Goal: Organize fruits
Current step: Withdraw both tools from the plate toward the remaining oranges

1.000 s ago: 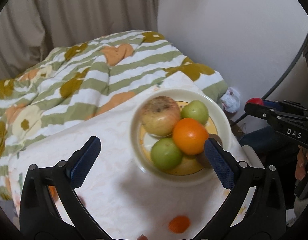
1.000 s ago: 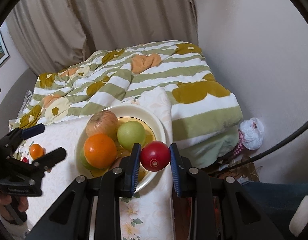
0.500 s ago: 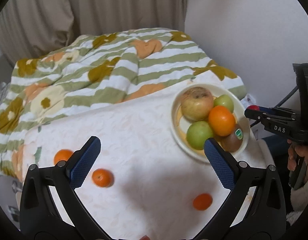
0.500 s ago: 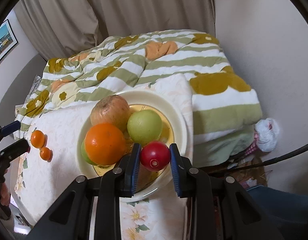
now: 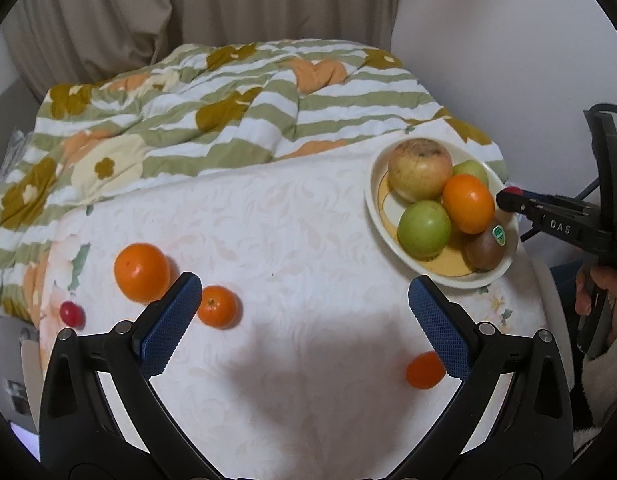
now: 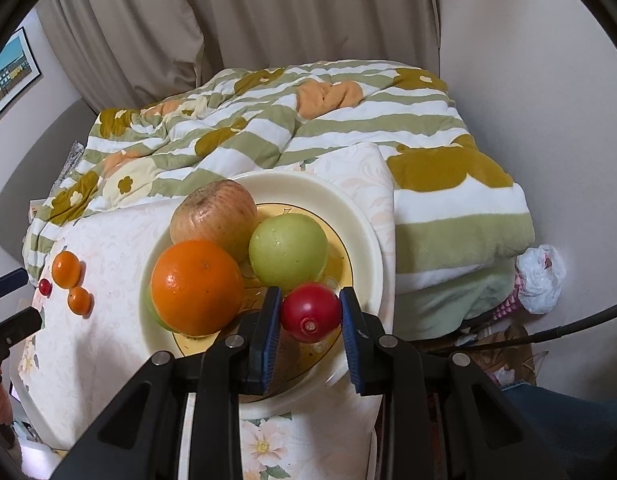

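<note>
Five fruits lie in the bowl (image 6: 364, 216). The right gripper (image 6: 310, 314), clamped on a red fruit (image 6: 310, 312), holds it over the bowl's near side, not yet released. The left gripper (image 5: 304, 320) is spread wide, empty. Three oranges (image 5: 141, 266) and one small red fruit (image 5: 70, 313) remain on the table (image 5: 308, 240).

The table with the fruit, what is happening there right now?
A person is gathering fruit onto a plate, with a gripper in each hand. The right gripper is shut on a small red fruit over the plate's near side, beside an orange, two green fruits and an apple. The left gripper is open above the tablecloth, where three loose oranges and a small red fruit lie.
</note>
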Demonstrator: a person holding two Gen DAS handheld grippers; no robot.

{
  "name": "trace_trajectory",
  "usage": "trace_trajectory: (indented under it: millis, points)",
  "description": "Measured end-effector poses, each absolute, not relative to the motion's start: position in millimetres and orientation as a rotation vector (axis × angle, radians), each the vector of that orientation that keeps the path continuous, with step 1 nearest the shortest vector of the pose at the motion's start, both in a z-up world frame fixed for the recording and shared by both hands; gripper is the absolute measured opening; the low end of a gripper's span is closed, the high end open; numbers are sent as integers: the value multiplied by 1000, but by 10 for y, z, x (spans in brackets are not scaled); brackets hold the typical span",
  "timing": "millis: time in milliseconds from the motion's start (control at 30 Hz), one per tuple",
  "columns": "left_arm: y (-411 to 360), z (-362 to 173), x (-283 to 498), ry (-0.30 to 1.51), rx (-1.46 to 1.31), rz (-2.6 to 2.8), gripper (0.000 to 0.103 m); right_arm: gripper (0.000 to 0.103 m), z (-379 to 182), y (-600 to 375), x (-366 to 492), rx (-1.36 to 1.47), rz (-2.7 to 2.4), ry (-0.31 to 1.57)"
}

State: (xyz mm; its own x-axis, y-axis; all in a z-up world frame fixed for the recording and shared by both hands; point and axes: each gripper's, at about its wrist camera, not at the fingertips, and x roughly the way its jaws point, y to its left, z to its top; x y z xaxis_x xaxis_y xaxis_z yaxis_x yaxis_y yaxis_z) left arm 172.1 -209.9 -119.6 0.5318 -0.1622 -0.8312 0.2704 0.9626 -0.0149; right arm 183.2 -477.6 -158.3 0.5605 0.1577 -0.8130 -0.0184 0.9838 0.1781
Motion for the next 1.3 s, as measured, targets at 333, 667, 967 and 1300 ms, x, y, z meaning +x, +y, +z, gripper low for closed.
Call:
trace_trajectory:
  millis: [333, 667, 967, 1300]
  points:
    - [-2101, -1085, 1600, 940, 121, -239, 103, 94, -1414, -4758, 1680, 117, 86, 881]
    - [-1971, -741, 1360, 873, 112, -214, 103, 102, -1049, -4720, 1485, 79, 86, 834]
    - [-1559, -517, 1097, 839, 96, -168, 103, 102, -640, -4585, 1222, 70, 76, 827]
    - [-855, -420, 1195, 823, 118, -125, 103, 102, -491, -4112, 1012, 55, -35, 832]
